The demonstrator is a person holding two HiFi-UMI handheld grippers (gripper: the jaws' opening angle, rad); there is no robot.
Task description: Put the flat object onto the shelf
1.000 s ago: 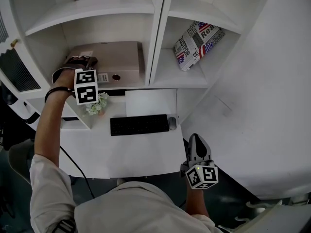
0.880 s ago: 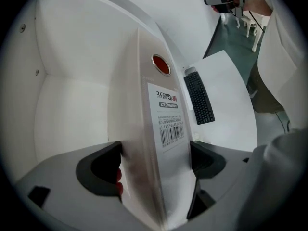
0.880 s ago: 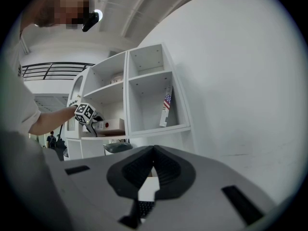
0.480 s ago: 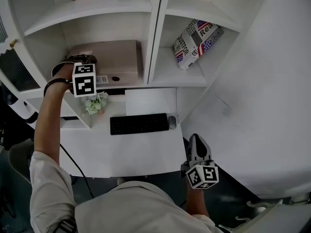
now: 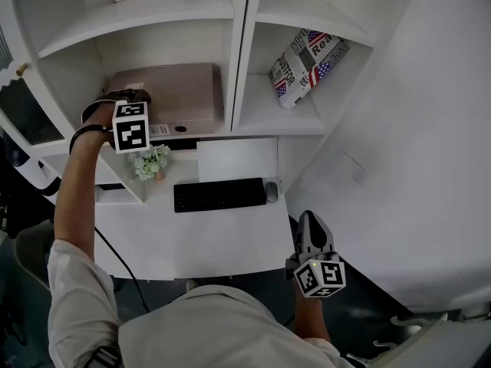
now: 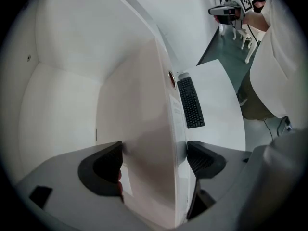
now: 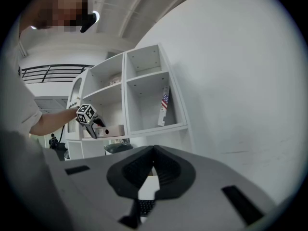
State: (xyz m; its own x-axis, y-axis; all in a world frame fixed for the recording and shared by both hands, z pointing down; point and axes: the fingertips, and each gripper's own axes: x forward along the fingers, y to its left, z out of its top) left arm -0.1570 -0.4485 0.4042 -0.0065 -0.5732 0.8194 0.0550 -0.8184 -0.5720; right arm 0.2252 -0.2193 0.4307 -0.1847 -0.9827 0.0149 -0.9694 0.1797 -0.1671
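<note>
While the flat object is pinched at its near edge, status is read as:
shelf (image 5: 242, 60): one unit.
flat object (image 5: 184, 90): one; laid flat in the lower-left compartment, judged seated, not yet released.
printed packet (image 5: 307, 66): one; leaned in the right compartment.
left gripper (image 6: 153, 160): clamped on the flat object's edge, likely so it can be slid in.
right gripper (image 7: 153, 167): jaws pressed together, nothing held; parked low, clear of the work.

You find the flat box (image 5: 173, 90) in the left compartment of the shelf (image 5: 239, 52), the package (image 5: 305, 66) in the right. On the desk (image 5: 199, 244), the mouse (image 5: 271, 192) sits just right of the keyboard (image 5: 219, 195).
</note>
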